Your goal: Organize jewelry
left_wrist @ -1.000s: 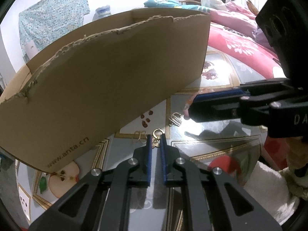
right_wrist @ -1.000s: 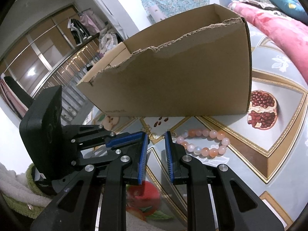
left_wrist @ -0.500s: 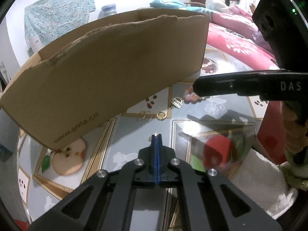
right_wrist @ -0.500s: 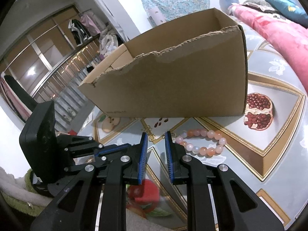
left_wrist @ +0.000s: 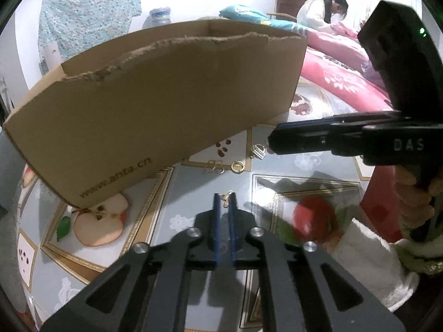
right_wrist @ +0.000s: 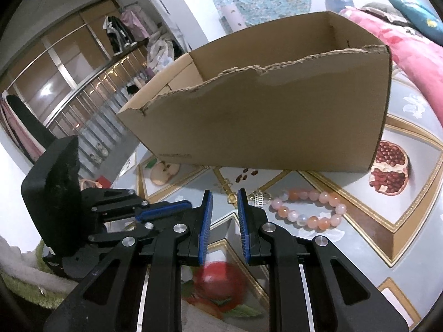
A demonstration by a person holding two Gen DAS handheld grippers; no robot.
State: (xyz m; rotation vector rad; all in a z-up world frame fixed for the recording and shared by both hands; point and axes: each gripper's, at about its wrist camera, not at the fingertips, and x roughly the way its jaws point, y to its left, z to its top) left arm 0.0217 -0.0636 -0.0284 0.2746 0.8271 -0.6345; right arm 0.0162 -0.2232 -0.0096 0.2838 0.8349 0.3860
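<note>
A fruit-printed table cover (right_wrist: 409,251) lay under everything. Behind it, a pink flowered quilt (left_wrist: 340,63) was at its far right side, and a seated person (left_wrist: 321,13) was bent over beyond that quilt. A blue patterned cloth (left_wrist: 88,13) hung on the white wall beyond the cover's far edge, with a bluish water jug (left_wrist: 159,16) just beside it.

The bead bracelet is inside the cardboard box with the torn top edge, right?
Not quite. The bead bracelet is not inside the cardboard box. It lies on the table in front of the box, as the right wrist view shows. The box's top edge is torn, as you said.
</note>
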